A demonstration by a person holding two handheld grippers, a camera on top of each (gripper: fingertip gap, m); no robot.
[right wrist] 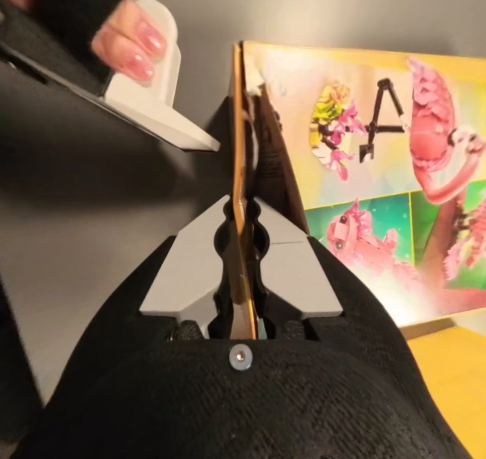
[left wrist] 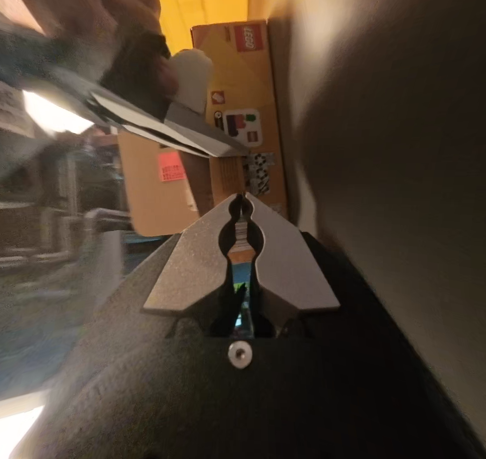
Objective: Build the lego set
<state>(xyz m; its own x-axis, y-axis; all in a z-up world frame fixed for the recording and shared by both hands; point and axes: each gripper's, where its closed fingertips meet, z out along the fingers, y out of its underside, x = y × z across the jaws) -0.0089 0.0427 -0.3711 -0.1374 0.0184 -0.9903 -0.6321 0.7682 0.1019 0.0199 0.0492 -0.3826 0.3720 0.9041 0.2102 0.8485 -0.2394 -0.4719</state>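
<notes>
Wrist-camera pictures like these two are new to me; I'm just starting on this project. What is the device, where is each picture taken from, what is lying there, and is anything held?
There is no robot here. A person holds a two-finger gripper in each hand, and each gripper carries a camera that looks forward along its fingers.

The left wrist view shows the left gripper with its fingers closed together, pointing at the end of a picture-printed toy box. I cannot tell whether it pinches anything.

The right wrist view shows the right gripper closed on the box's cardboard flap, which runs between its fingers. The person's hand, on the left gripper's handle, shows there too.

The box stands on a yellow surface. A brown carton with a red sticker is beyond it.
</notes>
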